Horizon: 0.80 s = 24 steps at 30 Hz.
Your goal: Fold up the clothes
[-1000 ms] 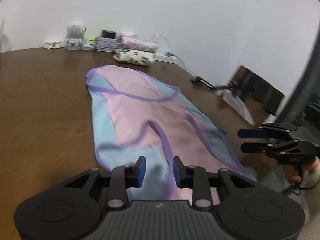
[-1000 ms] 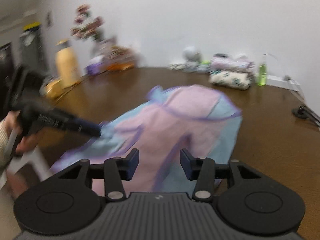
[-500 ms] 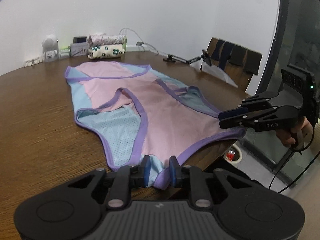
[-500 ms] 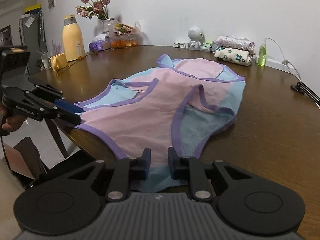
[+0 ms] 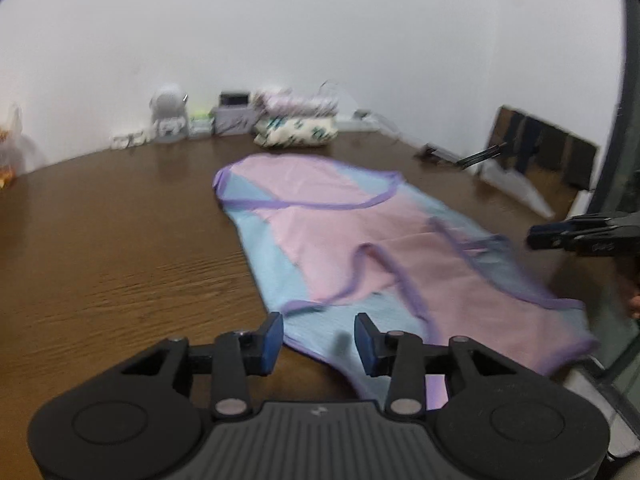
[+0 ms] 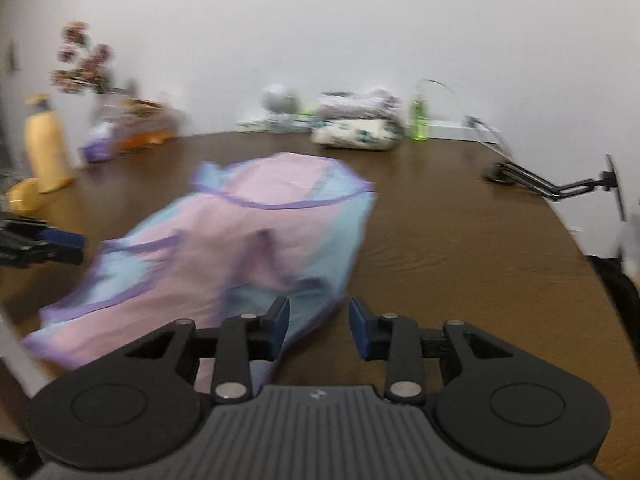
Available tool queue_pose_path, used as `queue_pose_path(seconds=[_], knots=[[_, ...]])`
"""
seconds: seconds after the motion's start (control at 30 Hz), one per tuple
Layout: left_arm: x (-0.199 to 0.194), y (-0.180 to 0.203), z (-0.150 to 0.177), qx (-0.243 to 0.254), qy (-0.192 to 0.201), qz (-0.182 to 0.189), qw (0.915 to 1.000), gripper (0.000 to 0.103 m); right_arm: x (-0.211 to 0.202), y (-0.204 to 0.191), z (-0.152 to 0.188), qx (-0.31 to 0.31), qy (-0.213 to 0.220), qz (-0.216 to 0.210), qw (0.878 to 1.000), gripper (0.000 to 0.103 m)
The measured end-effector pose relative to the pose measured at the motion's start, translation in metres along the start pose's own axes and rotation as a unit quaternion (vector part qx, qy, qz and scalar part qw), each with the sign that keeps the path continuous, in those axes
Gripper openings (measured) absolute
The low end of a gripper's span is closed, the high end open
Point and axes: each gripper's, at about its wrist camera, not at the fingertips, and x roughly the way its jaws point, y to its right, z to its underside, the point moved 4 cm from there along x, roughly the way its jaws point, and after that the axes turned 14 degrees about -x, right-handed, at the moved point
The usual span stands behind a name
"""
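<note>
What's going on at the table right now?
A person with a gripper in each hand is folding a pink and blue garment spread flat on the wooden table. The left gripper and right gripper sit over its near edge; both jaws have just been opening, pads clear of the cloth, so nothing is gripped.

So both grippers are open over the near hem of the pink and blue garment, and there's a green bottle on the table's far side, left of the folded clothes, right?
Not quite. In the right wrist view the green bottle stands right of the folded clothes, not left. The rest holds: left gripper and right gripper are open over the garment hem.
</note>
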Motion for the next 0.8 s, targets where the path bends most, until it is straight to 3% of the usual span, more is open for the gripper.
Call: queue_pose_path(seconds=[0.07,0.13,0.2,0.23,0.27,0.3,0.4,0.47,0.6,0.7,0.73,0.8], knots=[[0.01,-0.003,-0.001,-0.016,-0.005,-0.012,0.9998,0.033,0.012,0.004,-0.003,0.022,-0.009,0.001,1.0,0.033],[0.014,-0.003,0.001,-0.022,-0.001,-0.02,0.9996,0.02,0.021,0.001,-0.004,0.018,-0.016,0.007,1.0,0.033],[0.015,-0.004,0.003,-0.035,0.004,-0.019,0.9992,0.011,0.027,-0.004,-0.004,0.007,-0.021,0.005,1.0,0.027],[0.014,-0.006,0.003,-0.042,0.004,-0.023,0.9988,0.003,0.029,-0.007,-0.002,0.001,-0.027,0.005,1.0,0.02],[0.013,-0.008,0.003,-0.05,0.003,-0.027,0.9984,0.003,0.031,-0.009,0.001,-0.005,-0.034,0.009,0.999,0.01],[0.012,-0.01,0.003,-0.058,0.003,-0.031,0.9978,0.002,0.034,-0.01,0.003,-0.011,-0.042,0.014,0.999,0.007],[0.008,-0.015,0.003,-0.082,0.002,-0.043,0.9957,0.001,0.035,-0.009,0.006,-0.023,-0.043,0.033,0.998,0.003],[0.004,-0.014,0.005,-0.082,-0.007,-0.032,0.9961,0.002,0.035,-0.007,0.005,-0.027,-0.049,0.045,0.997,0.003],[-0.012,-0.009,0.003,-0.063,-0.004,0.024,0.9977,0.016,0.029,0.0,0.001,-0.002,-0.048,0.033,0.998,0.008],[-0.022,-0.021,-0.021,-0.079,0.018,0.025,0.9964,0.03,0.019,0.007,-0.011,0.002,-0.026,0.02,0.999,0.02],[-0.021,-0.027,-0.032,-0.083,0.023,0.023,0.996,0.038,0.017,0.009,-0.016,-0.002,-0.018,0.019,1.0,0.031],[-0.004,-0.035,-0.059,-0.079,0.021,0.013,0.9966,0.049,0.018,0.017,-0.029,-0.014,-0.008,0.022,1.0,0.033]])
